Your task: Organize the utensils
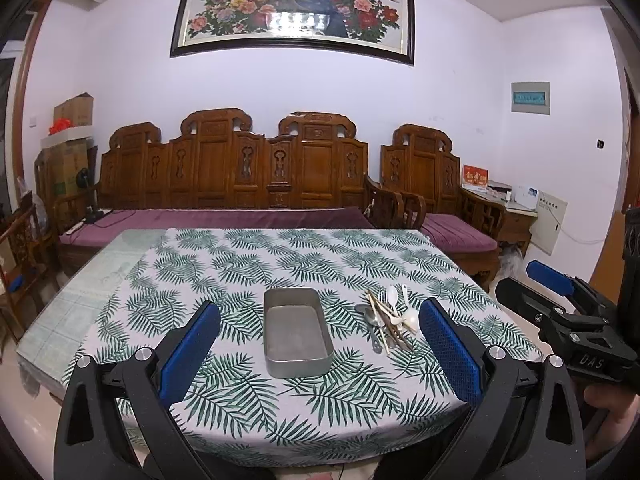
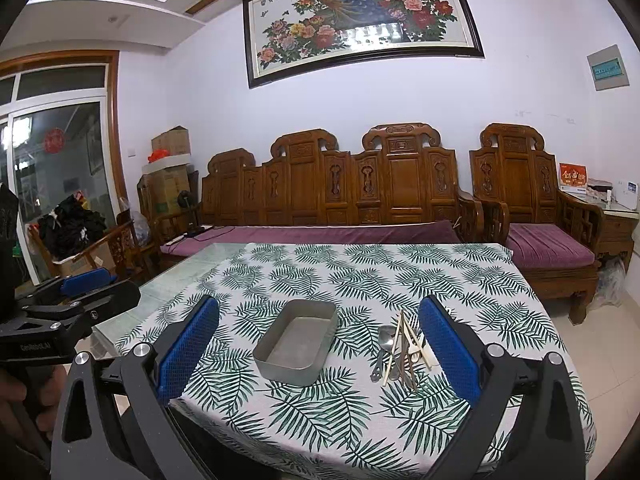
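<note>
At the bottom of both wrist views, the left gripper and right gripper hover with jaws spread wide, grasping nothing. Beyond, mid-frame, a metal tray sits empty on the leaf-print tablecloth; just right of it, the utensils lie heaped, sorting apparently not begun.

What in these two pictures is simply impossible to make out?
- Pile of utensils: too small and tangled in either view to count.
- Its right end, right wrist view: hidden behind the right claw's blue finger.
- Near edge of the table, left wrist view: hidden behind the left claw.
- Metal tray: looks empty; small crumbs untellable.
</note>
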